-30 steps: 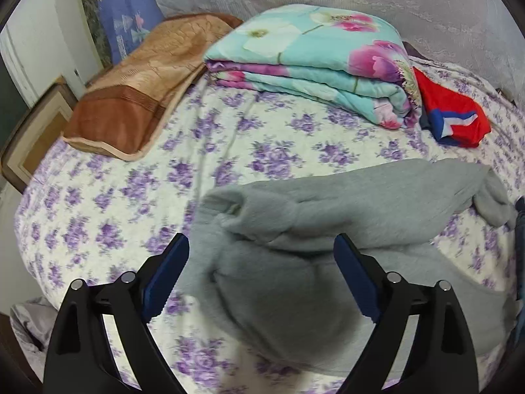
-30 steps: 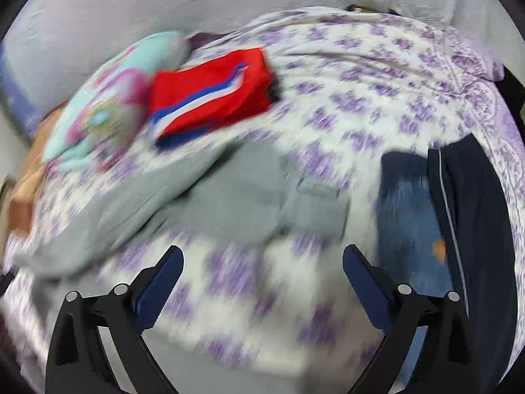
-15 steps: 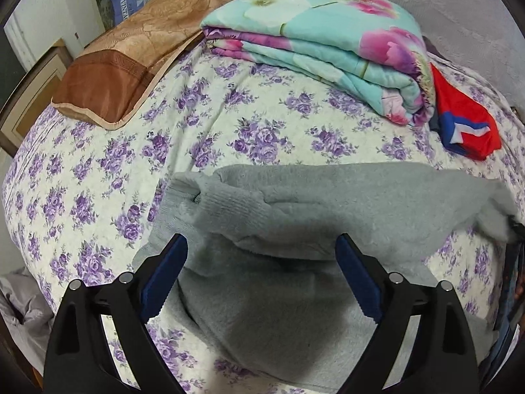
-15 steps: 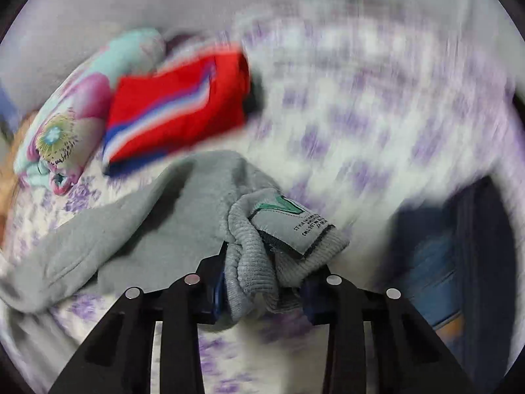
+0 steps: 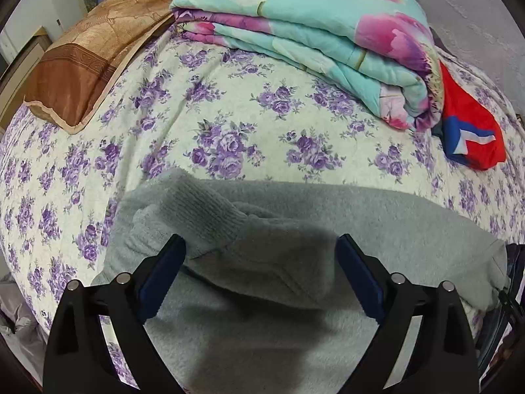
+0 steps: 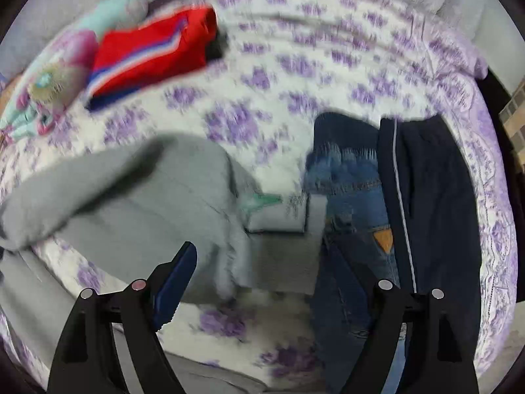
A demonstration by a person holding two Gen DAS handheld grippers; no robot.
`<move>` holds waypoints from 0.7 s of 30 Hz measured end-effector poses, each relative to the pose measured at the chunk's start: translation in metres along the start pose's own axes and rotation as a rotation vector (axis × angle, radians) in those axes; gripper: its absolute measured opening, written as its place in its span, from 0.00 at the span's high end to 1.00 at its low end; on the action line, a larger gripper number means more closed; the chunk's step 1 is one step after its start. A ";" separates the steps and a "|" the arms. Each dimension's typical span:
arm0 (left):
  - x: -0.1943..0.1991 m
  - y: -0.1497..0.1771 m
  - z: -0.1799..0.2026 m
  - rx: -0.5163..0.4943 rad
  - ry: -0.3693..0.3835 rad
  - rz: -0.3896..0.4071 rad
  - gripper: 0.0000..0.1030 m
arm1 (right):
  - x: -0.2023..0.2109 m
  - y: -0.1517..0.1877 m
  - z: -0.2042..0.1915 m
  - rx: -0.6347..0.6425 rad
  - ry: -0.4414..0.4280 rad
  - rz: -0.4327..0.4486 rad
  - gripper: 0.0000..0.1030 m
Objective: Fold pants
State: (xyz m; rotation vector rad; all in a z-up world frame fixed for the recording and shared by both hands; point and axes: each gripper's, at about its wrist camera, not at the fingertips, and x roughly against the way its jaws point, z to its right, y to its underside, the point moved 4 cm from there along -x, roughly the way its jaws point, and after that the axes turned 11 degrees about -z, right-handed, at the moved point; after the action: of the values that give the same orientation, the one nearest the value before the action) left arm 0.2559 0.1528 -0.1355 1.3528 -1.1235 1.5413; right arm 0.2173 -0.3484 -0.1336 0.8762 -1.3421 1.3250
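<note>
Grey fleece pants (image 5: pixel 295 229) lie across the floral bedspread (image 5: pixel 229 124). In the left wrist view my left gripper (image 5: pixel 261 262) is open and hovers over the pants by a ribbed cuff (image 5: pixel 203 210), jaws wide apart and holding nothing. In the blurred right wrist view the same grey pants (image 6: pixel 147 203) lie at left, with a labelled waistband (image 6: pixel 279 216) near the middle. My right gripper (image 6: pixel 262 269) is open just in front of that waistband and holds nothing.
A folded teal floral quilt (image 5: pixel 311 23), a brown pillow (image 5: pixel 92 49) and a red folded garment (image 5: pixel 469 131) lie at the far side. Blue jeans (image 6: pixel 354 210) and dark navy pants (image 6: pixel 433 213) lie to the right of the grey pants.
My right gripper was shut on the grey waistband half a second ago and has opened, and the waistband now lies on the bed. My left gripper has moved closer over the pants, still open.
</note>
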 end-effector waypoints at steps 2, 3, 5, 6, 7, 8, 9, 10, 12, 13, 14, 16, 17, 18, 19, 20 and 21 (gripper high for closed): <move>0.001 -0.007 0.002 -0.008 -0.023 0.014 0.51 | 0.012 -0.003 -0.004 -0.002 0.050 0.064 0.19; 0.001 -0.012 0.003 -0.022 -0.016 0.005 0.66 | 0.017 -0.004 -0.005 -0.001 0.051 0.082 0.19; 0.000 -0.024 0.006 -0.036 0.017 -0.019 0.81 | 0.022 -0.010 -0.006 -0.011 0.029 0.104 0.19; 0.002 -0.031 0.006 -0.029 0.000 0.001 0.83 | 0.027 -0.012 -0.006 -0.018 0.019 0.115 0.19; 0.005 -0.040 0.007 -0.030 -0.018 0.022 0.85 | 0.029 -0.016 -0.004 -0.024 0.010 0.125 0.19; 0.009 -0.054 0.005 -0.031 -0.034 0.041 0.86 | 0.037 -0.018 -0.005 -0.032 -0.006 0.140 0.19; 0.015 -0.067 0.003 -0.009 -0.037 0.052 0.86 | 0.043 -0.019 -0.007 -0.032 -0.019 0.151 0.19; 0.024 -0.079 -0.001 0.028 -0.010 0.065 0.86 | 0.047 -0.020 -0.009 -0.029 -0.025 0.160 0.19; 0.045 -0.106 -0.016 0.140 0.122 0.113 0.79 | 0.053 -0.023 -0.014 -0.019 -0.037 0.165 0.18; 0.054 -0.116 -0.024 0.191 0.144 0.160 0.58 | 0.052 -0.023 -0.017 -0.019 -0.047 0.160 0.18; 0.061 -0.125 -0.036 0.262 0.083 0.223 0.09 | 0.050 -0.023 -0.021 -0.020 -0.060 0.152 0.18; 0.047 -0.133 -0.055 0.358 -0.064 0.196 0.07 | 0.043 -0.022 -0.030 -0.026 -0.089 0.122 0.18; 0.035 -0.134 -0.057 0.344 -0.072 0.139 0.07 | 0.039 -0.021 -0.038 -0.023 -0.113 0.105 0.18; 0.025 -0.133 -0.056 0.311 -0.065 0.090 0.07 | 0.037 -0.020 -0.044 -0.014 -0.133 0.100 0.18; 0.019 -0.130 -0.055 0.271 -0.059 0.070 0.07 | 0.035 -0.018 -0.049 -0.003 -0.144 0.097 0.18; 0.015 -0.123 -0.053 0.227 -0.080 0.085 0.07 | 0.031 -0.017 -0.055 0.012 -0.137 0.091 0.18; 0.014 -0.115 -0.053 0.189 -0.119 0.108 0.07 | 0.029 -0.017 -0.057 0.019 -0.130 0.087 0.18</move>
State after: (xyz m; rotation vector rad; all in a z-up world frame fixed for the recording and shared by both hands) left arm 0.3471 0.2379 -0.1102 1.5492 -1.1636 1.6989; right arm 0.2364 -0.2905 -0.1083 0.9399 -1.4847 1.3689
